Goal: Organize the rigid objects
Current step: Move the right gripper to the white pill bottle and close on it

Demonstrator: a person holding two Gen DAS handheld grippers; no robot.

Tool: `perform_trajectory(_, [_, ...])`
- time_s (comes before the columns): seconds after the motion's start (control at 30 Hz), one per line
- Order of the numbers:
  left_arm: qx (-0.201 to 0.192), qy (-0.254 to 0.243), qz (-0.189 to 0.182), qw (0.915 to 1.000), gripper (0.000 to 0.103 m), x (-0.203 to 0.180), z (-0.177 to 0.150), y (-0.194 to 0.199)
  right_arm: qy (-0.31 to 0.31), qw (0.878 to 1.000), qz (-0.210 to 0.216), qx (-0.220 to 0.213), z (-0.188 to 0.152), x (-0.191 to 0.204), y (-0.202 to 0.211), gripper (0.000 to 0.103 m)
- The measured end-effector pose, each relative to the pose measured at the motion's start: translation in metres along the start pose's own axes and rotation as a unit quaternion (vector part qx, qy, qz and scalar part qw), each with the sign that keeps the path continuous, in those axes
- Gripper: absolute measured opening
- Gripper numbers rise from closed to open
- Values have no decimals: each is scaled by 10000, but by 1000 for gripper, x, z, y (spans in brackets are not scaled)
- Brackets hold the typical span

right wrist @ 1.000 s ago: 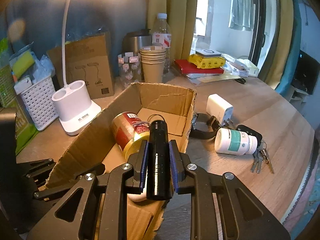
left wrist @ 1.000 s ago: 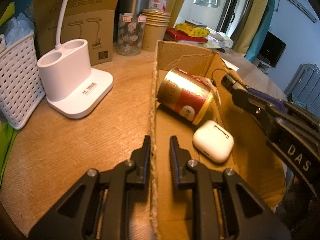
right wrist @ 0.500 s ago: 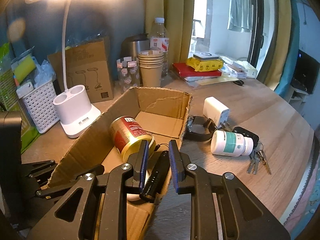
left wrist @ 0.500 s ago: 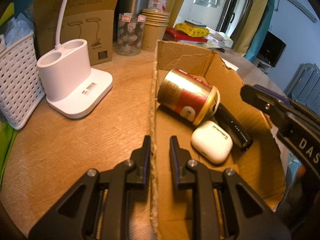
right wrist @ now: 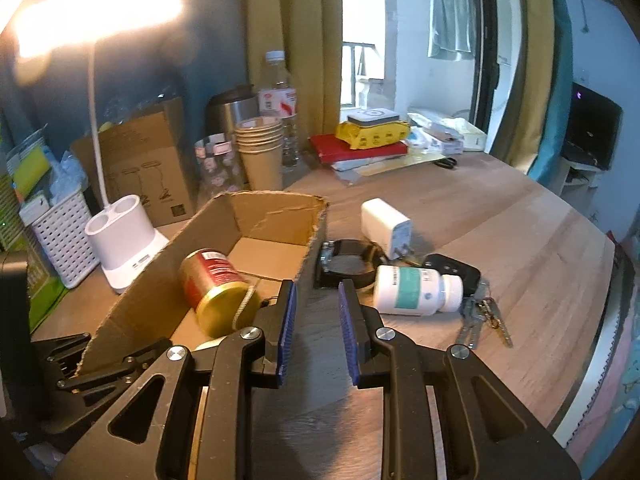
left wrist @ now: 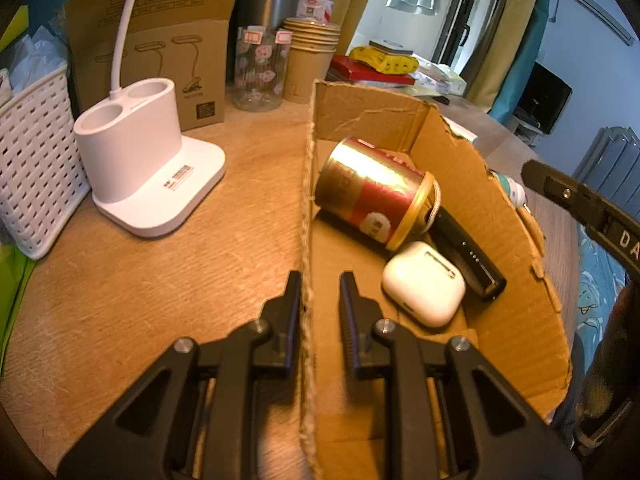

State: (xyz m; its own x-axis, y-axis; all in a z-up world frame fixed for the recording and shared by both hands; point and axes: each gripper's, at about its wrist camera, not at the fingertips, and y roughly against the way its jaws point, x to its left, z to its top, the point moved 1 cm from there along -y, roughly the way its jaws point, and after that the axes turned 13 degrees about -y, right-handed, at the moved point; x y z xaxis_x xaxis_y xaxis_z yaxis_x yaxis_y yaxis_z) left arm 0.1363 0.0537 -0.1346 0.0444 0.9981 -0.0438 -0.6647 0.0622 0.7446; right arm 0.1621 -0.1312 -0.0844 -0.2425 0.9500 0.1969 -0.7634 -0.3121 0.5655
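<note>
Your right gripper [right wrist: 316, 332] has just dropped the black flashlight [left wrist: 466, 254]. A second ago it was pinched between those jaws; now it lies in the cardboard box [left wrist: 516, 240], touching the gold-and-red can [left wrist: 374, 196] and just beside the white earbud case [left wrist: 424, 284]. The right jaws stand slightly apart with nothing between them, and the tool has pulled back over the bare table [right wrist: 500, 240]. So three items are in the box, and by my read the next pick comes from the pile outside.

Your left gripper [left wrist: 320, 312] hasn't moved. It straddles the near box wall, one finger either side, jaws nearly pressed together on the cardboard edge, steadying the box.

View differences:
- The left wrist view shows the box floor well: flashlight, earbud case and can all lie clear. The right tool is only a black bar at the right edge.
- The right wrist view hides the flashlight and most of the case behind its own fingers.
- Only the right view shows what's left outside: the white charger [right wrist: 386, 226], black strap [right wrist: 348, 266], white pill bottle [right wrist: 416, 290], and car key with keys [right wrist: 476, 300], clustered just beside the box's right wall.
</note>
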Motion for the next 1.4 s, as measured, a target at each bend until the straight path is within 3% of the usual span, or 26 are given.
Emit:
perform_trajectory(0.23, [0,-1,1,10000,20,0,0,0,-127,9998,-105,-56,4,-18,3,26])
perform_trajectory(0.6, [0,0,1,10000,20,0,0,0,-302,9991,-273,-145,10,-45,4,43])
perform_trajectory(0.83, [0,-1,0,10000,20,0,0,0,-272,9990,-316,-183,11,-61,-5,66])
perform_trajectory(1.4, [0,-2,1,10000,20,0,0,0,-268,9995,-112,151,12,-89,-51,66])
